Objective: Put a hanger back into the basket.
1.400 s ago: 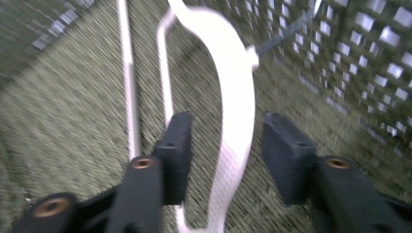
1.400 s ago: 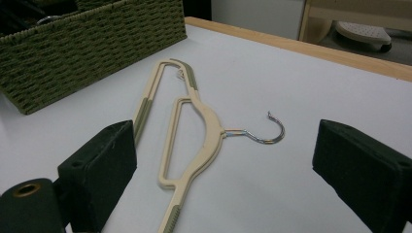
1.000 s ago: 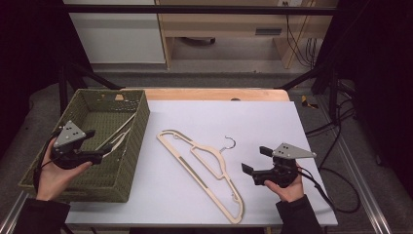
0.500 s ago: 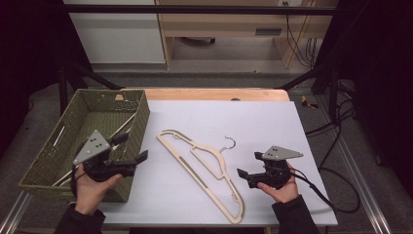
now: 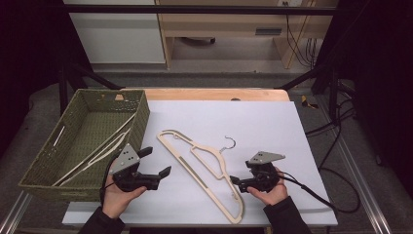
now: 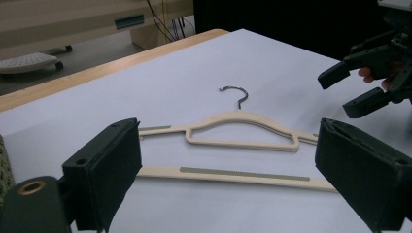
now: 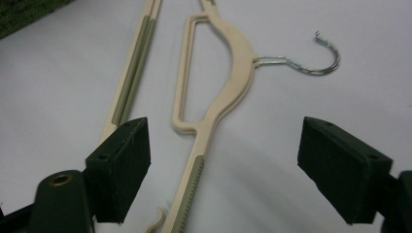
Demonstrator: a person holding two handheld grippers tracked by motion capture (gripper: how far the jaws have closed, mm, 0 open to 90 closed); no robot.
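Note:
A cream plastic hanger point(image 5: 204, 163) with a metal hook lies flat on the white table top point(image 5: 253, 126), slanting from upper left to lower right. My left gripper point(image 5: 156, 162) hovers just left of it, beside the basket. Its jaws have just been opening and hold nothing. In the left gripper view the hanger point(image 6: 243, 141) lies ahead of my left gripper point(image 6: 228, 179). My right gripper point(image 5: 239, 173) is at the hanger's lower right end. Its jaws have just been closing. In the right gripper view they straddle one arm of the hanger point(image 7: 238, 53), and the pads are clear of it.
A green wicker basket point(image 5: 139, 122) stands at the table's left with a few cream hangers point(image 5: 97, 153) inside. A cable trails right from my right gripper. My right gripper point(image 6: 346, 90) shows at the far right of the left gripper view. A wooden edge borders the table's far side.
My left hand has left the basket and come right and down to the table beside the hanger. My right gripper has sunk slightly toward the hanger's lower end.

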